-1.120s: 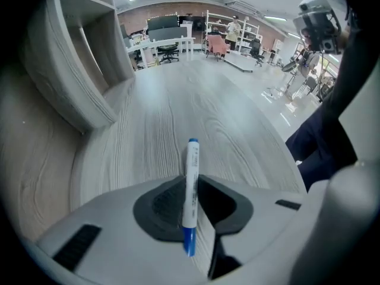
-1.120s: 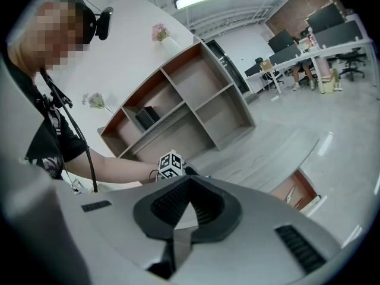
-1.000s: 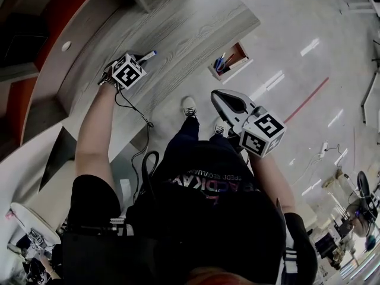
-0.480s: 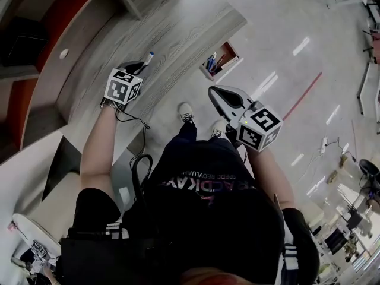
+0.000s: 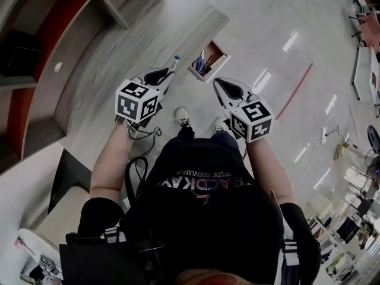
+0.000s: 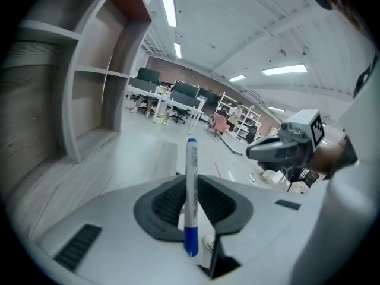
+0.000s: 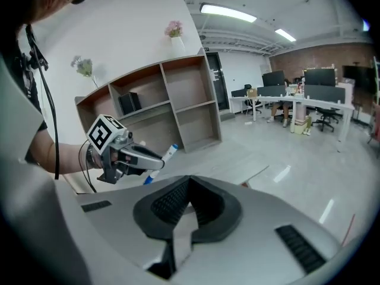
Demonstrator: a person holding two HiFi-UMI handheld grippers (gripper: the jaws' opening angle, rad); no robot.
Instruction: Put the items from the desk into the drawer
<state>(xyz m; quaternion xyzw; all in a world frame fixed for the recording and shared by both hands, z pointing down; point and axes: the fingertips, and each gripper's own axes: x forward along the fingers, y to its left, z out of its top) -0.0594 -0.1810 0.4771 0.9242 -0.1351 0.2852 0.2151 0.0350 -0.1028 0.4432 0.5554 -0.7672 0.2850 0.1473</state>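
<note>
My left gripper [image 5: 166, 72] is shut on a white marker with a blue cap [image 5: 175, 59], held above the floor just off the desk's edge. In the left gripper view the marker [image 6: 191, 200] stands upright between the jaws [image 6: 191, 209]. The small open drawer [image 5: 209, 61], with several pens inside, lies just right of the marker tip. My right gripper [image 5: 218, 84] hovers to the right of the drawer, shut with nothing in it. The right gripper view shows its jaws [image 7: 189, 198] together, with the left gripper [image 7: 127, 153] and marker [image 7: 161, 161] beyond.
The curved grey wood desk [image 5: 107, 70] runs along the upper left, with orange-backed shelving [image 5: 35, 34] behind it. A small white round thing [image 5: 58, 67] sits on the desk. My feet [image 5: 181, 116] stand on the glossy floor, which has a red line [image 5: 300, 88].
The left gripper has come off the desk with the marker and swung right toward the drawer. The right gripper has shifted slightly up and left, nearer the drawer.
</note>
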